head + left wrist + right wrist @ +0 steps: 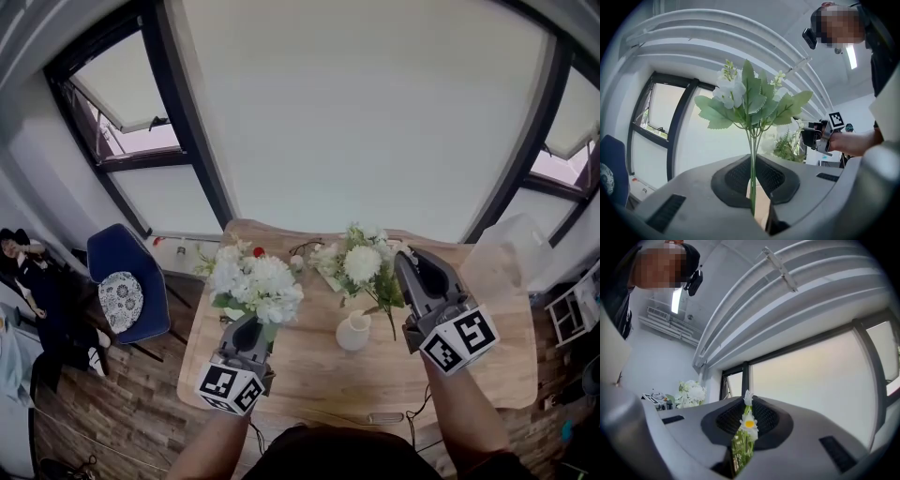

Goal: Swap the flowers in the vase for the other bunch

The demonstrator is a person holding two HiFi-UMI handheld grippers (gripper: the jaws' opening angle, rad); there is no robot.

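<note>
The left gripper (247, 330) has its fingers (736, 178) closed tight on the thin green stems of a leafy bunch (255, 279). This bunch has full, rounded white blooms packed close together and broad pale-green leaves with toothed edges, and it stands upright above the gripper, over the left part of the wooden worktop (309, 375). In the left gripper view the stems run straight up out of the pinch and fan into leaves, with a cluster of white blossom at the upper left. The right gripper (406, 272) holds the other bunch (362, 266), its fingers (764, 420) clamped on a thicker bundle of green stalks. The right gripper view shows small white daisies with yellow centres right at the pinch. From the head view this bunch has one large round white bloom, smaller white flowers around it and darker, finer foliage, and a thin stem trails down from it beside the vase (353, 332). The vase is small, white and round-bellied with a narrow neck. It stands upright on the worktop between the two grippers, below both bunches and touching neither gripper. Both bunches are held up in the air, well apart from each other. A blue chair (131, 272) with a patterned cushion stands on the floor to the left of the worktop.
</note>
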